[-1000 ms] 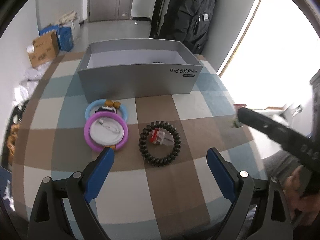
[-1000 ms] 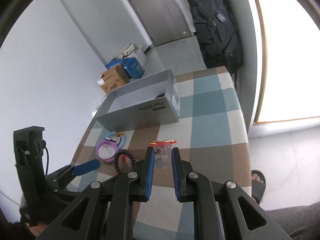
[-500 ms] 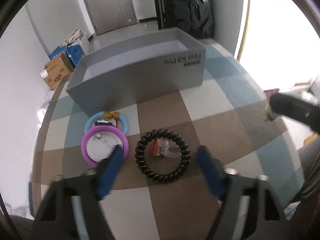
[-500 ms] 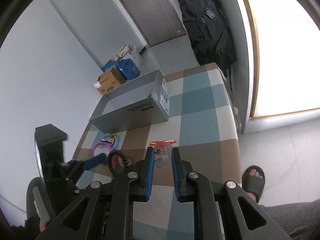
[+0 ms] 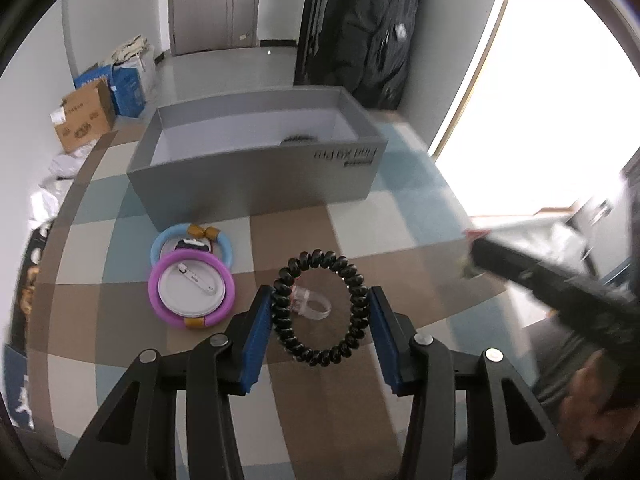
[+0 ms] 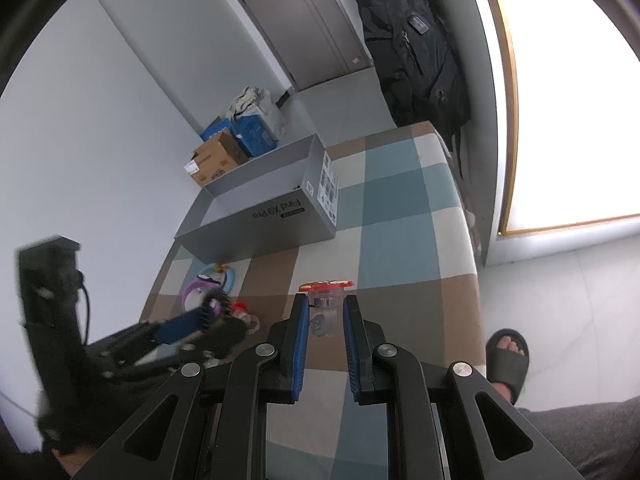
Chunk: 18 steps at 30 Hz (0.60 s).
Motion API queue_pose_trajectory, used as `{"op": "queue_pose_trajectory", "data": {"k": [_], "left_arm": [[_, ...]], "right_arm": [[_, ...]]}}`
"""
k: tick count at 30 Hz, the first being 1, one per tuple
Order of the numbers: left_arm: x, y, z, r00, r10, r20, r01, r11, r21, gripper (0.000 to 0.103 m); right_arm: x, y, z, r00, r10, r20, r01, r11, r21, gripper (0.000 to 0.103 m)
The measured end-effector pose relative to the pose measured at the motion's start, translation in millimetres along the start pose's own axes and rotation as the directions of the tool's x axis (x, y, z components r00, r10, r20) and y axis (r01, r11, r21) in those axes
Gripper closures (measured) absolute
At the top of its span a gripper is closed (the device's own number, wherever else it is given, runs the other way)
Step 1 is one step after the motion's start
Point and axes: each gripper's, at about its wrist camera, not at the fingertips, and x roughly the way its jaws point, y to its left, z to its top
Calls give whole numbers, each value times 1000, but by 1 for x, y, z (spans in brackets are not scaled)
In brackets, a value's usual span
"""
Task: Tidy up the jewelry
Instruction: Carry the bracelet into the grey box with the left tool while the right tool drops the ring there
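A black spiral hair tie (image 5: 320,307) lies on the checked tablecloth with a clear plastic ring (image 5: 310,305) inside it. My left gripper (image 5: 318,312) is open, its blue pads on either side of the hair tie. A purple bangle (image 5: 191,294) with a white round badge in it overlaps a blue bangle (image 5: 191,240) to the left. The grey open box (image 5: 256,176) stands behind. My right gripper (image 6: 326,314) is shut on a clear toy ring with a red top (image 6: 326,292), held above the table; it shows blurred in the left wrist view (image 5: 476,248).
A dark item (image 5: 298,139) lies inside the grey box. The table's right edge (image 6: 472,264) drops to the floor, where a foot in a black slipper (image 6: 508,354) stands. Cardboard boxes (image 5: 82,118) and a hanging black coat (image 5: 368,28) are beyond the table.
My left gripper has come down and forward, and its open fingers now flank the black hair tie. My right gripper has risen a little, still holding the red-topped ring.
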Motion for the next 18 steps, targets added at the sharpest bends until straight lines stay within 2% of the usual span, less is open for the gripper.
{"op": "queue_pose_trajectory", "data": {"k": [3,8,18], "left_arm": [[-12,4,3,999,-47,23,47,998,-33,62],[-20,9,10,995,-80,54,85,993,-84,62],[-29,27,33,991,-59,117,73,990,-119,62]], "right_arm": [[2,2,0,1000,-4,-4,4,1000,-6,87],[4,8,-1,1000,-3,-2,3,1000,-19,87],[9,35,8,1000,24,14,-23,996,-82,87]]}}
